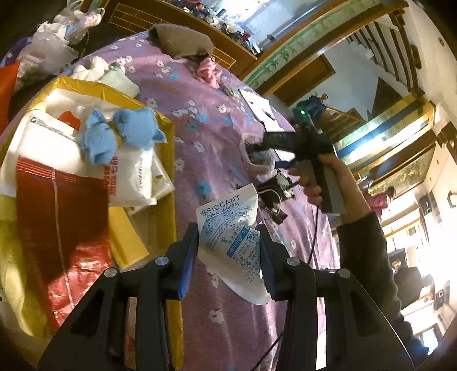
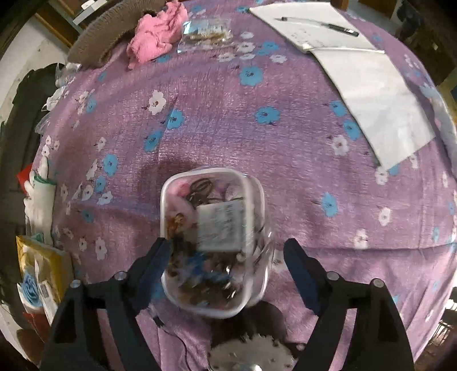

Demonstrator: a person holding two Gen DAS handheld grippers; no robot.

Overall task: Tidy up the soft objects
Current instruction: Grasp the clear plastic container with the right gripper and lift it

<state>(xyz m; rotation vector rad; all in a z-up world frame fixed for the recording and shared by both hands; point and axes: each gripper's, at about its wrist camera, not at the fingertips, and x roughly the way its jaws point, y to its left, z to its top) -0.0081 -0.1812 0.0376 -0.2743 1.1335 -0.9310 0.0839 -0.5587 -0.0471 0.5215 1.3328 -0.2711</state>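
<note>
In the left wrist view my left gripper [image 1: 228,231] is shut on a white desiccant packet [image 1: 228,211] with blue print, held up over the purple floral cloth [image 1: 211,137]. Farther off, a hand holds my right gripper [image 1: 252,151] over a small container. In the right wrist view my right gripper [image 2: 227,242] stands open, pointing down over that clear plastic container [image 2: 163,205] full of small odds and ends. Its left finger is close to the container's left wall and its right finger stands well apart. A blue fluffy cloth [image 1: 122,134] lies on bags in a yellow bag [image 1: 168,159].
A pink cloth [image 2: 157,34] and a brown knitted piece [image 2: 108,34] lie at the far edge. An open notebook [image 2: 371,94] with a pen [image 2: 337,28] is at the right. White gloves [image 2: 40,194] lie at the left. A toothed metal disc [image 2: 251,354] sits near the front edge.
</note>
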